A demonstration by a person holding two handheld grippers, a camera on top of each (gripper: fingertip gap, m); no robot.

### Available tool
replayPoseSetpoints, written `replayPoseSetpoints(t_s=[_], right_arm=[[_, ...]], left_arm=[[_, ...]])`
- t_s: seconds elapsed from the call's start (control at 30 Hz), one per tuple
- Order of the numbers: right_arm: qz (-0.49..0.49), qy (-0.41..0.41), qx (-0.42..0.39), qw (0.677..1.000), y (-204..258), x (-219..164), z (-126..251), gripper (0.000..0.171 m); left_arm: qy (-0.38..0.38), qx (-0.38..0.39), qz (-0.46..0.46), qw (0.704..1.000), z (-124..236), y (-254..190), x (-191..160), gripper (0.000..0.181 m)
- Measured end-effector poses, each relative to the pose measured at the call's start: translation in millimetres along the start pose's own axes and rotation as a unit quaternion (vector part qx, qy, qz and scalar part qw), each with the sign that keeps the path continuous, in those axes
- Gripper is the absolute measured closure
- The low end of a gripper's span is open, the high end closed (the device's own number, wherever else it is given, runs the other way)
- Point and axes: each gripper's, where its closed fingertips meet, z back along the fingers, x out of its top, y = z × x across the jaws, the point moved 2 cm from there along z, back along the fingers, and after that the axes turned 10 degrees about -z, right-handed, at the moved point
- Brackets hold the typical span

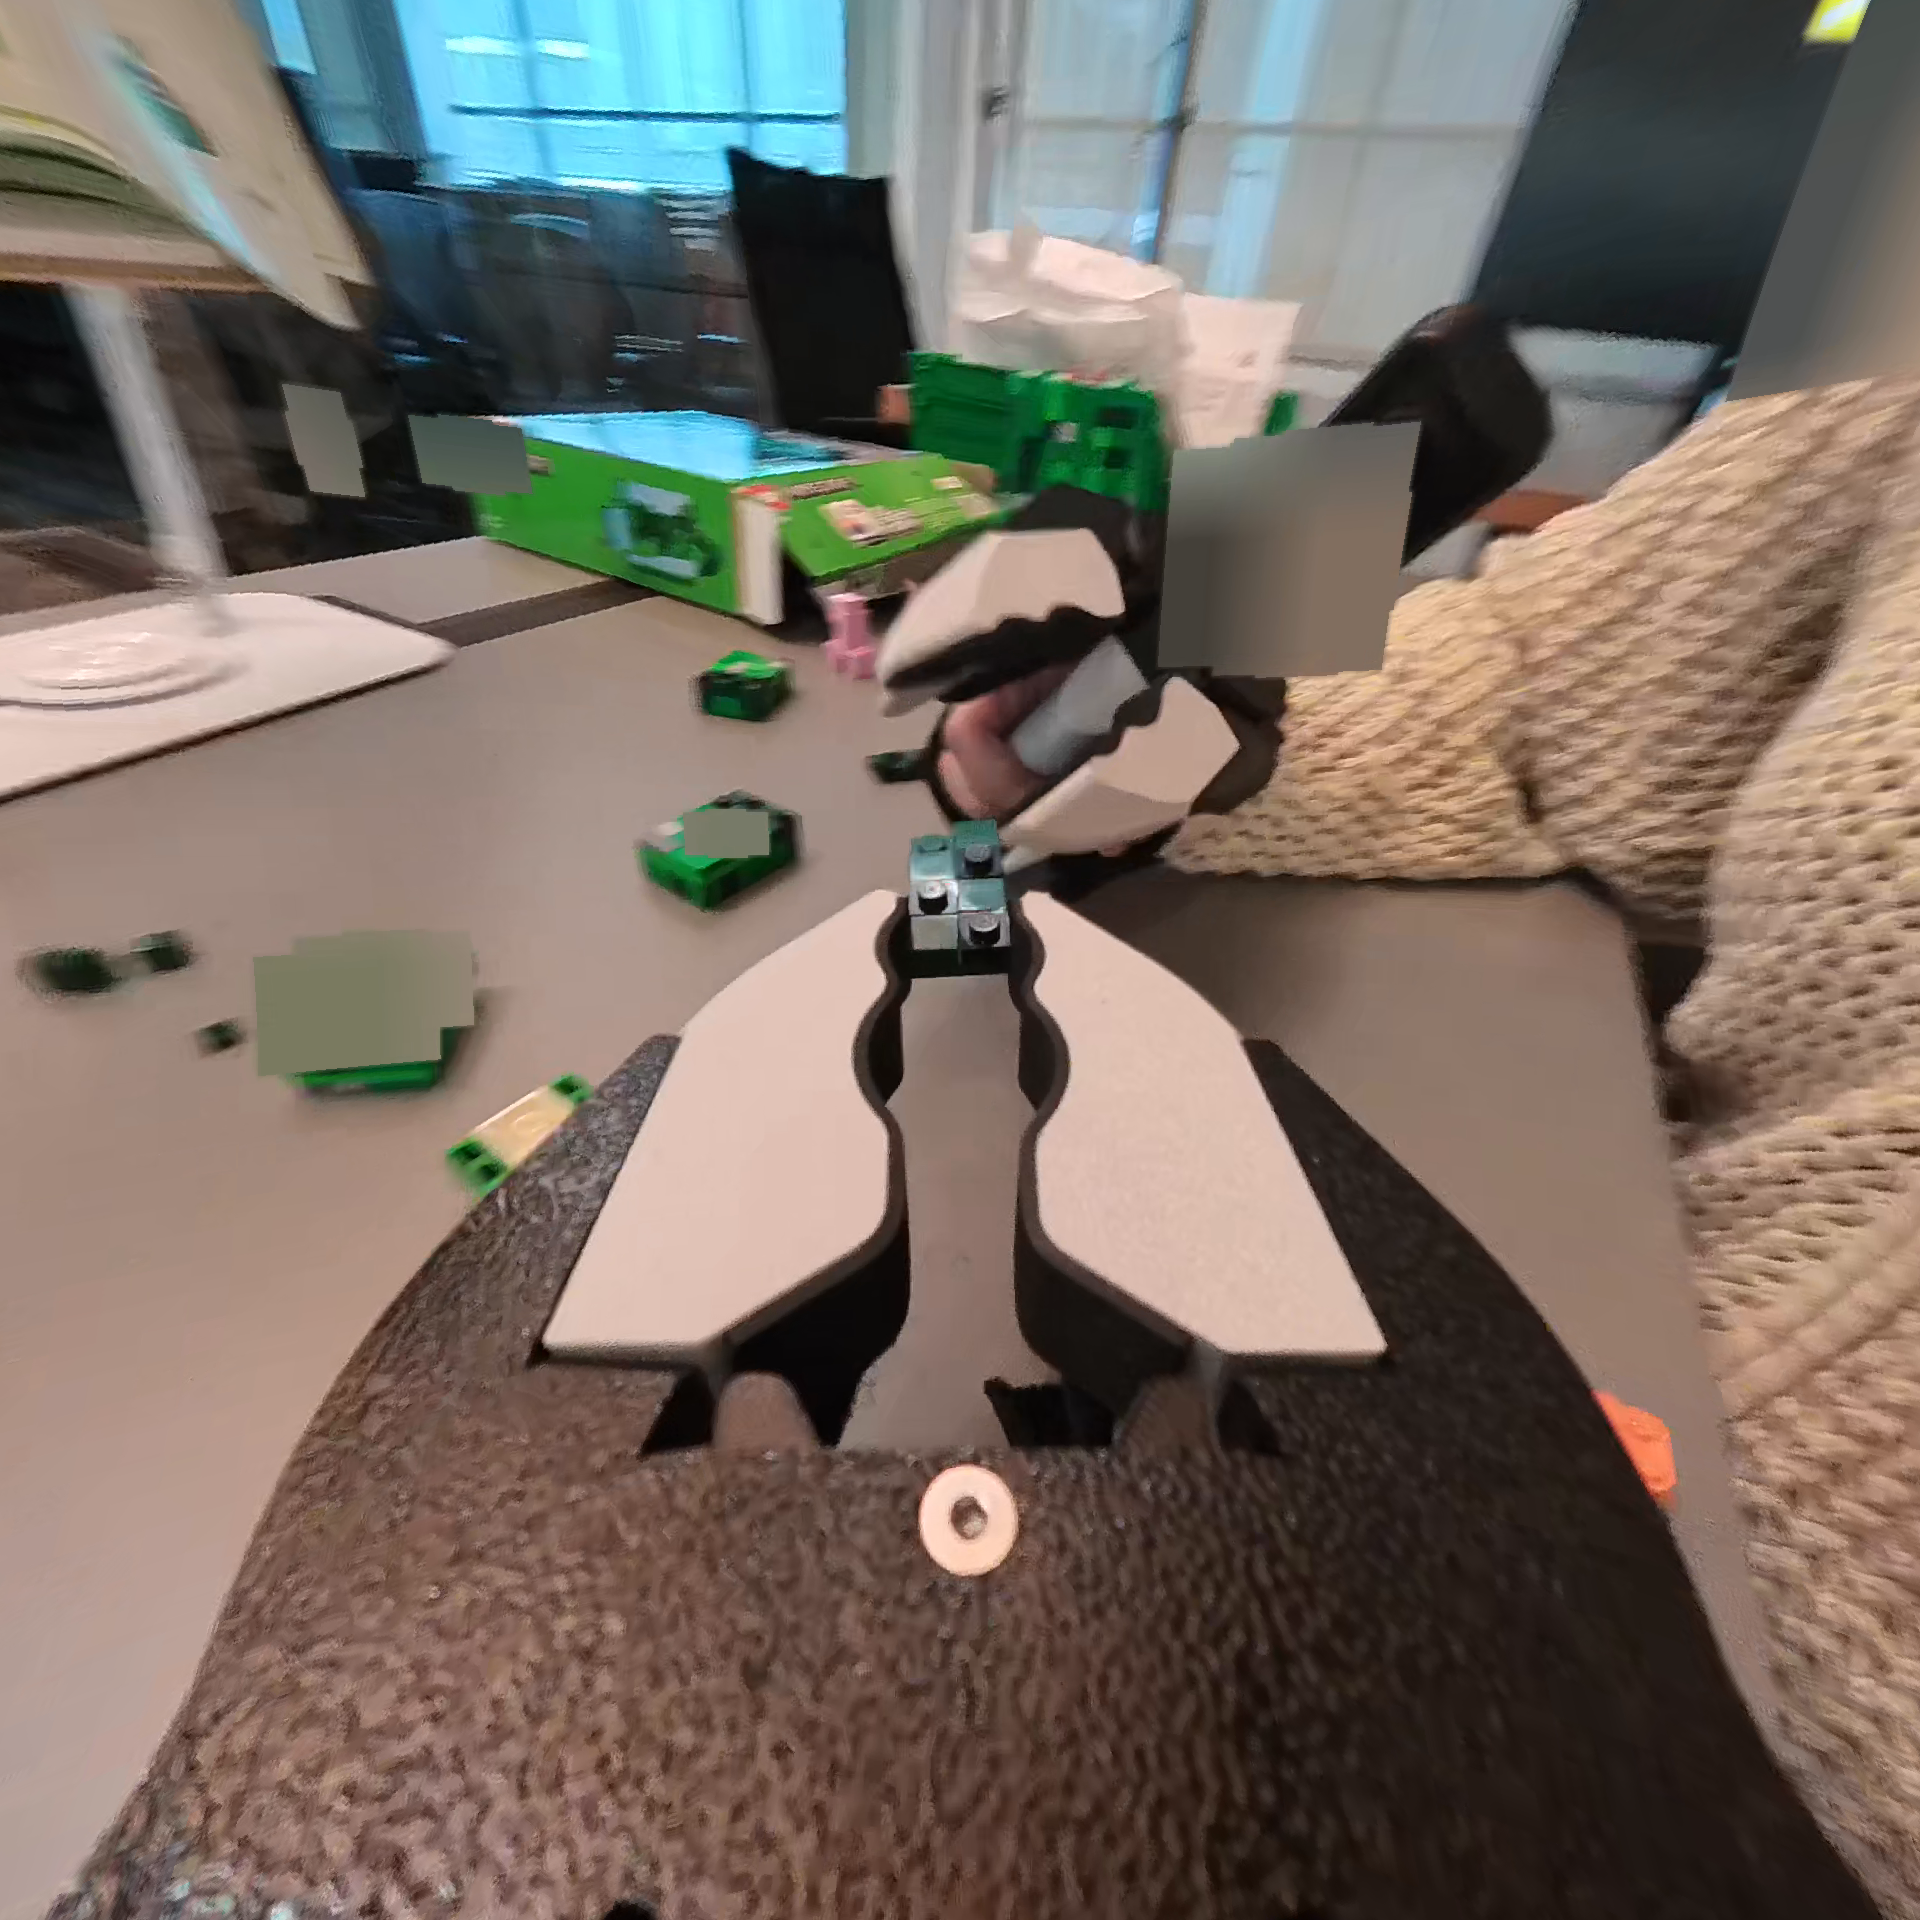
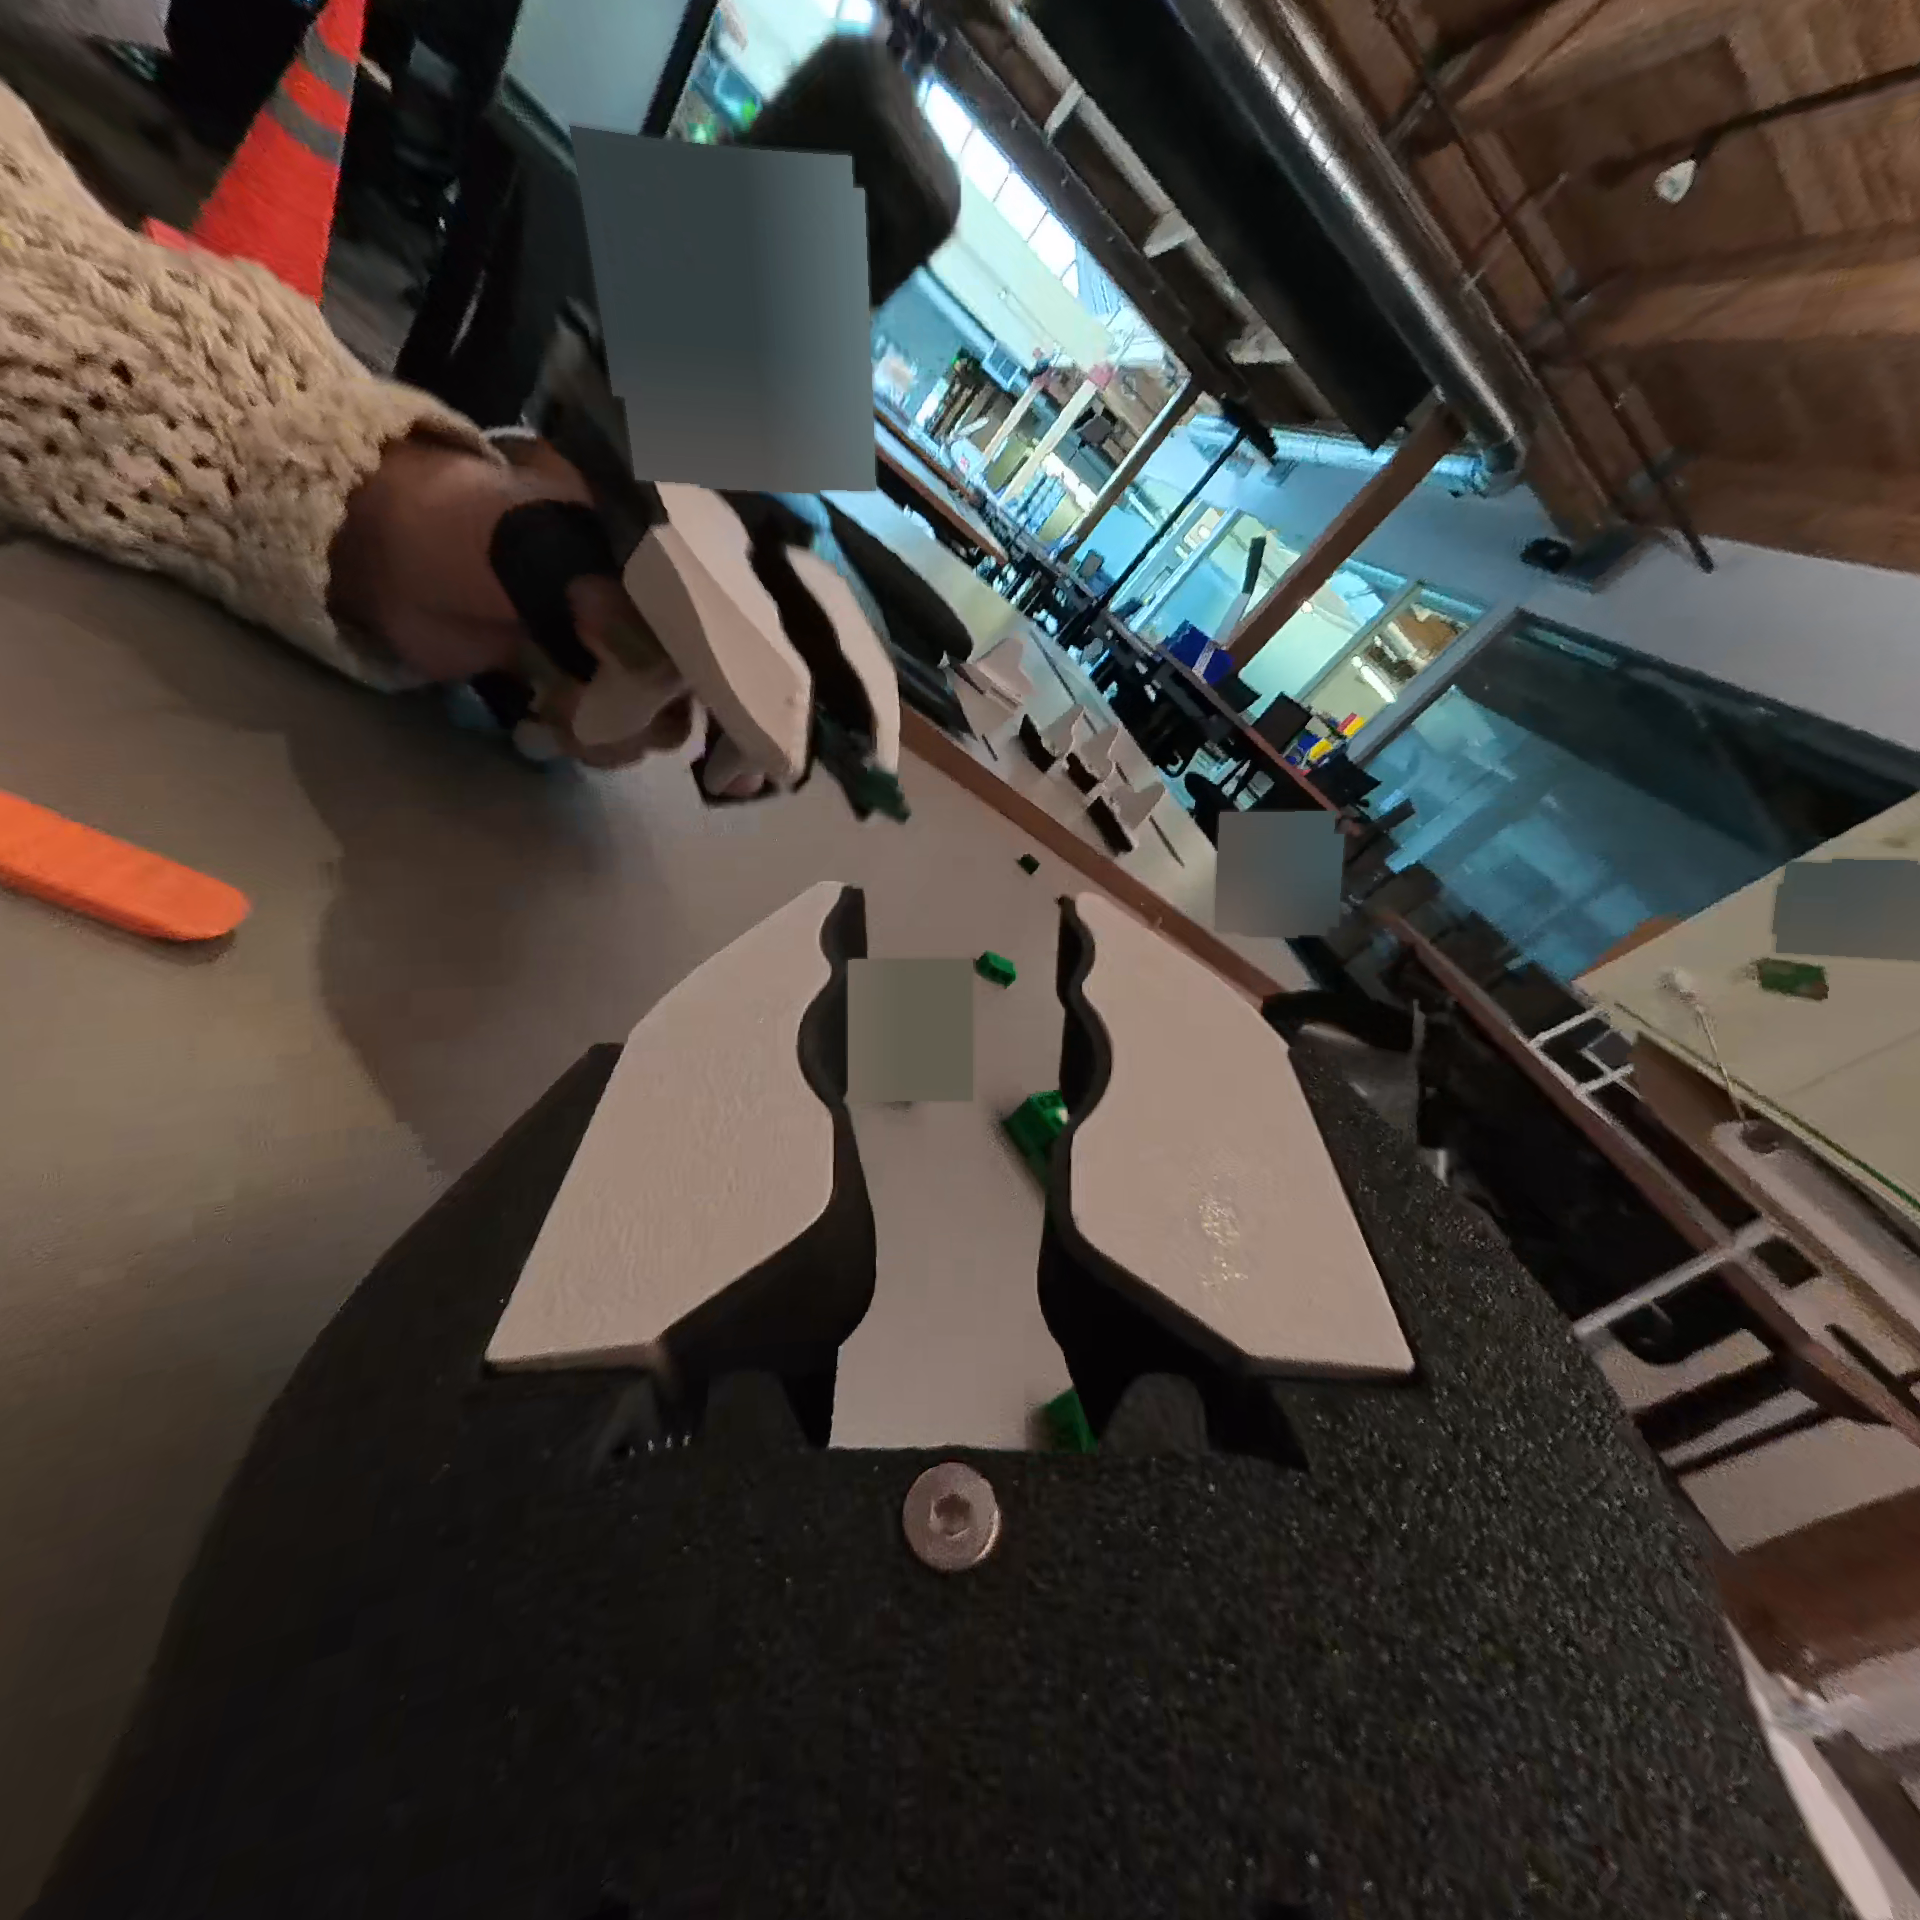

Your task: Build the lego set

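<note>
A grey table (image 1: pixel 312 1195) in a glass-walled workspace carries a scatter of loose green bricks; the small dark-green and grey lego assembly (image 1: pixel 958 906) sits clamped at the fingertips of the left gripper (image 1: pixel 958 920), lifted clear of the tabletop, its studs facing the camera. The right gripper (image 1: pixel 966 769) hovers just beyond it with its fingers spread apart, the lower fingertip (image 1: pixel 1023 857) all but touching the assembly's far corner; whether it makes contact cannot be told. In the right wrist view the same right gripper (image 2: pixel 961 904) shows a wide gap and nothing between its fingers, while the left gripper (image 2: pixel 831 748) appears farther off, gripping the dark-green piece (image 2: pixel 868 784) in a hand (image 2: pixel 436 582) sleeved in cream knit (image 2: pixel 156 416). Around the work lie small green brick clusters (image 1: pixel 743 686), (image 1: pixel 717 852), a tan-topped green plate (image 1: pixel 514 1127) and a pink figure (image 1: pixel 852 629) near the open end of a green set box (image 1: pixel 707 499); more green builds (image 1: pixel 1029 426) and white bags (image 1: pixel 1070 301) stand behind it. An orange tool (image 2: pixel 114 868) lies flat on the table at the left of the right wrist view; small green bricks (image 2: pixel 997 966), (image 2: pixel 1039 1122) rest on the surface below the right gripper's fingers.
</note>
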Motion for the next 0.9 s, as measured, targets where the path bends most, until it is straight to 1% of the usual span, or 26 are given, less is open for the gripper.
replayPoseSetpoints(t_s=[0.1, 0.23, 0.33, 0.43, 0.47, 0.53, 0.63, 0.73, 0.77, 0.8, 0.87, 0.9], right_arm=[[0.001, 0.010, -0.005, 1.000, -1, -3, -2, 0.137], [0.000, 0.020, -0.008, 1.000, -2, -6, -3, 0.139], [0.007, 0.040, -0.020, 0.999, -6, -13, -4, 0.141], [0.003, 0.054, -0.027, 0.998, -8, -17, -5, 0.143], [0.004, 0.061, -0.030, 0.998, -8, -19, -6, 0.145], [0.007, 0.080, -0.030, 0.996, -8, -23, -7, 0.157], [0.022, 0.103, -0.038, 0.994, -7, -28, -9, 0.158], [0.030, 0.122, -0.062, 0.990, -12, -33, -11, 0.158], [0.019, 0.124, -0.072, 0.990, -16, -33, -13, 0.159], [-0.009, 0.120, -0.074, 0.990, -19, -31, -18, 0.160], [-0.084, 0.112, -0.043, 0.989, -22, -20, -43, 0.160], [-0.105, 0.121, -0.029, 0.987, -28, -16, -61, 0.160]], left_arm=[[0.006, 0.068, -0.038, 0.997, 16, 14, 6, 0.165], [0.056, 0.148, -0.092, 0.983, 34, 60, 13, 0.164], [0.057, 0.148, -0.075, 0.985, 40, 87, 26, 0.165], [0.062, 0.190, -0.107, 0.974, 48, 119, 32, 0.165], [0.063, 0.207, -0.114, 0.970, 51, 132, 30, 0.164], [0.064, 0.249, -0.117, 0.959, 61, 162, 18, 0.164], [0.078, 0.332, -0.108, 0.934, 94, 207, -7, 0.164], [0.089, 0.413, -0.127, 0.898, 140, 236, -13, 0.164], [0.082, 0.435, -0.131, 0.887, 155, 242, -13, 0.164], [0.067, 0.448, -0.129, 0.882, 165, 245, -14, 0.164], [0.045, 0.461, -0.113, 0.879, 177, 251, -21, 0.165], [0.041, 0.466, -0.101, 0.878, 181, 254, -23, 0.165]])
